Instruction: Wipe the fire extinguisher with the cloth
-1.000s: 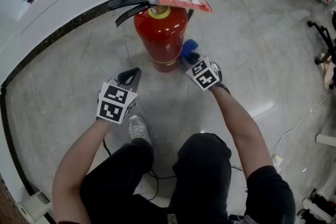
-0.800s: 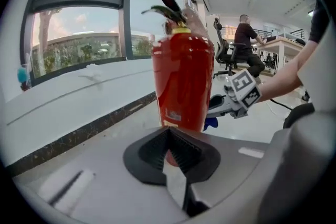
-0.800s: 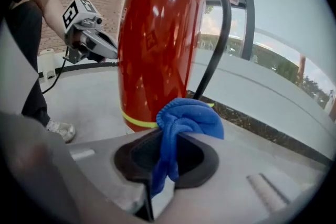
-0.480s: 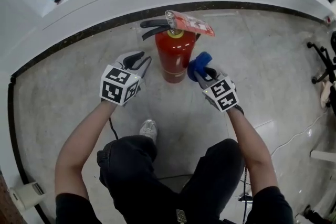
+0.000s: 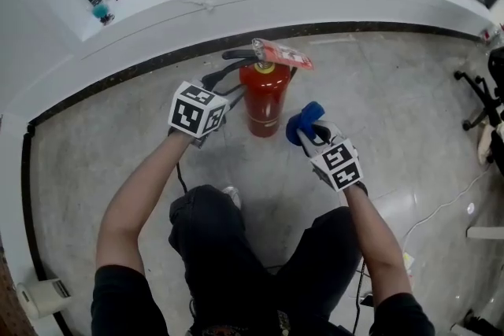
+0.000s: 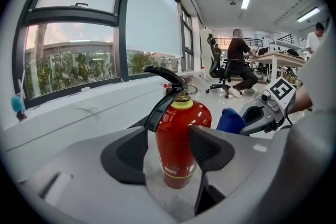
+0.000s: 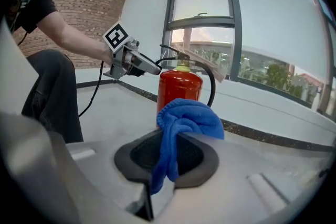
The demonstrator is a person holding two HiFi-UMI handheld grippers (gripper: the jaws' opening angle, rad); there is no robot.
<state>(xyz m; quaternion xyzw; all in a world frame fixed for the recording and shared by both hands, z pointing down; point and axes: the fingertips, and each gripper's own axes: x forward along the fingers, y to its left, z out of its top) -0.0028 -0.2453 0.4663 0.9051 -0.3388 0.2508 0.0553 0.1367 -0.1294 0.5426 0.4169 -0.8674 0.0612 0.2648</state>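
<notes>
The extinguisher [image 5: 264,102] stands upright on the floor [image 5: 118,145], long axis vertical, levers pointing left. My left tongs [image 5: 220,88] hover just left of it, jaws opening wide and gripping nothing. My right tongs [image 5: 315,136] are clamped on the blue cloth [image 5: 305,122], right of the cylinder and apart from it. A second ago the left jaws were together and the cloth sat against the base.

Left tongs [image 6: 168,150] opening, empty, right tongs [image 7: 167,159] pinching cloth [image 7: 188,115]

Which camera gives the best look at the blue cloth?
The right gripper view: the blue cloth hangs close, pinched between the jaws. The head view shows it small; the left gripper view shows only part of it.
</notes>
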